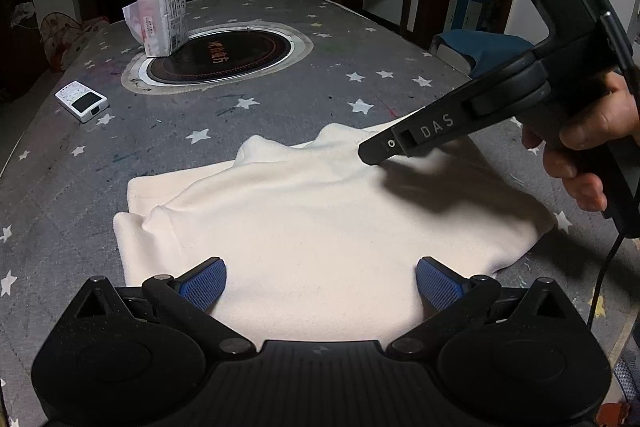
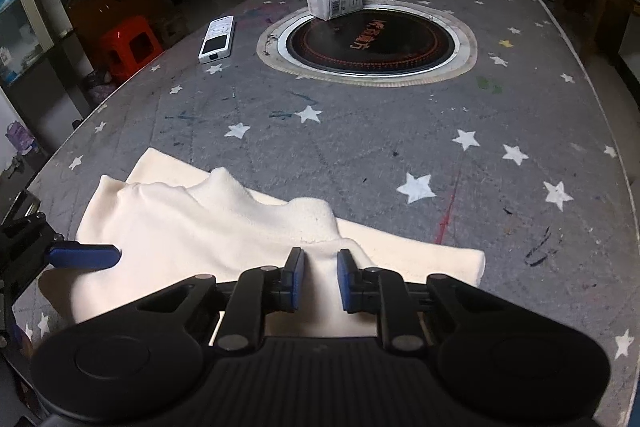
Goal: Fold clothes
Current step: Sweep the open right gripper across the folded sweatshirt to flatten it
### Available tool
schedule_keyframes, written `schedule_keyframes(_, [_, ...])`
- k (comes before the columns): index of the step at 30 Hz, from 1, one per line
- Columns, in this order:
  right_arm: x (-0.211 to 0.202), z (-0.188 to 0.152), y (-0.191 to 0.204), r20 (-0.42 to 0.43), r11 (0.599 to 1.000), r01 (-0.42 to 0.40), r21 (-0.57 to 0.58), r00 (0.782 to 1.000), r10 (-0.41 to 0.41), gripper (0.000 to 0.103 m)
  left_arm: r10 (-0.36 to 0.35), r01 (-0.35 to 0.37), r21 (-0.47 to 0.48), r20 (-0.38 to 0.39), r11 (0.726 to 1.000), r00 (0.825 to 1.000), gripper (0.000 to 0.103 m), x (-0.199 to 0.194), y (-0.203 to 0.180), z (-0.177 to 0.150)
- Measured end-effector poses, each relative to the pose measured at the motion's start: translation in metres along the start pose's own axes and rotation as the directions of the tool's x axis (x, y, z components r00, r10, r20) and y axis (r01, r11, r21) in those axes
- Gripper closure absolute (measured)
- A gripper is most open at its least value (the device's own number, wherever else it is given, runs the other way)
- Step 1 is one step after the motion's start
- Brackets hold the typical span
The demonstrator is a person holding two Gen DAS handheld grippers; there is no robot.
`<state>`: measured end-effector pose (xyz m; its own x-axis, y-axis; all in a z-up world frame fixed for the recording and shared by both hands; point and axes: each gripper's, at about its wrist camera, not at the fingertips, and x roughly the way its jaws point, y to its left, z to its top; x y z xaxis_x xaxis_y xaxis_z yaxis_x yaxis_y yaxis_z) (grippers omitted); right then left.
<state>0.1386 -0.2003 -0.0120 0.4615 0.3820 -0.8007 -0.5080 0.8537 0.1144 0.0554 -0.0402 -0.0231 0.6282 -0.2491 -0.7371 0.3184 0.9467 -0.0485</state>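
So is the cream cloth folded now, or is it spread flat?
Partly folded. The cream cloth lies on the table with an upper layer doubled over a lower layer, whose edge shows at left. Humps remain along its far edge.

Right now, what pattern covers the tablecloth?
White stars on the grey tablecloth, clearest in the right wrist view.

Right gripper [image 2: 320, 277] hovers over the cream garment [image 2: 200, 223], blue pads [image 2: 347, 283] parted around a raised fold; star-patterned counter [image 2: 400, 131] beyond.
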Motion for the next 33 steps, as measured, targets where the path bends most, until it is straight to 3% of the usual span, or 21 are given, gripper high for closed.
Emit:
schedule_keyframes(7, [-0.009, 0.006, 0.015, 0.027, 0.999, 0.003, -0.051, 1.0, -0.002, 0.086, 0.048, -0.046, -0.054, 0.031, 0.998, 0.998, 0.0, -0.017, 0.021, -0.001])
schedule_keyframes(14, [-0.004, 0.012, 0.044, 0.033, 0.993, -0.056, -0.1, 0.998, 0.059, 0.086, 0.109, -0.106, -0.126, 0.012, 0.986, 0.994, 0.0, -0.026, 0.053, -0.015])
schedule_keyframes(23, [0.026, 0.02, 0.071, 0.001, 0.988, -0.055, -0.147, 0.998, 0.056, 0.085, 0.1, -0.1, -0.192, -0.013, 0.976, 0.995, 0.0, -0.026, 0.073, -0.028])
schedule_keyframes(33, [0.033, 0.023, 0.088, -0.004, 0.983, -0.081, -0.167, 0.997, 0.082, 0.084, 0.145, -0.142, -0.235, -0.004, 0.961, 0.989, 0.0, -0.026, 0.09, -0.025])
